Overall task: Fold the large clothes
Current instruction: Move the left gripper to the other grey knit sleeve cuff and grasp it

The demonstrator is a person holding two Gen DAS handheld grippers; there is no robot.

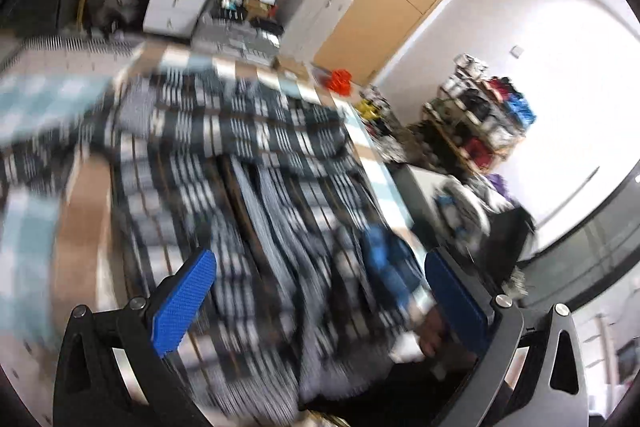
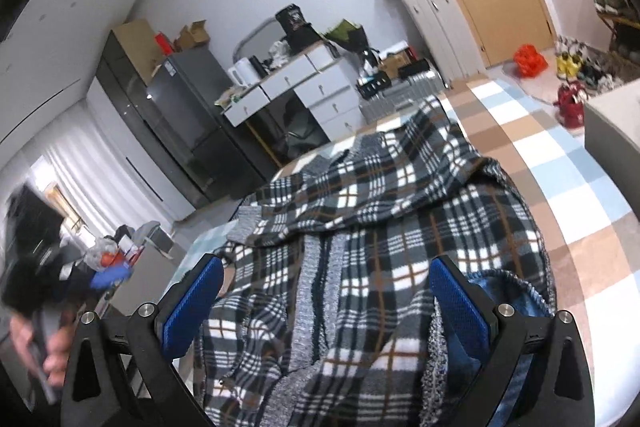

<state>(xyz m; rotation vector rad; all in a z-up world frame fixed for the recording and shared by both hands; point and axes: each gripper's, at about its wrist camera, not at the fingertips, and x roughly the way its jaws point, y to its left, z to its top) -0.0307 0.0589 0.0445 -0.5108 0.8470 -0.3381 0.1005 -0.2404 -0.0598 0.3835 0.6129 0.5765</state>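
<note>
The plaid shirt lies rumpled on the checked bed, one part flopped over the body. Both tongs stand wide and hold nothing: the right tongs hover over the near cloth, the left tongs likewise, though their view is blurred. Best to pinch a single layer at an edge with each, then draw the shirt flat before folding.

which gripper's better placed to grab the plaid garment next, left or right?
Right, probably. The right gripper is open over the plaid garment in a sharp view; the left gripper is open too, but its view is motion-blurred.
</note>
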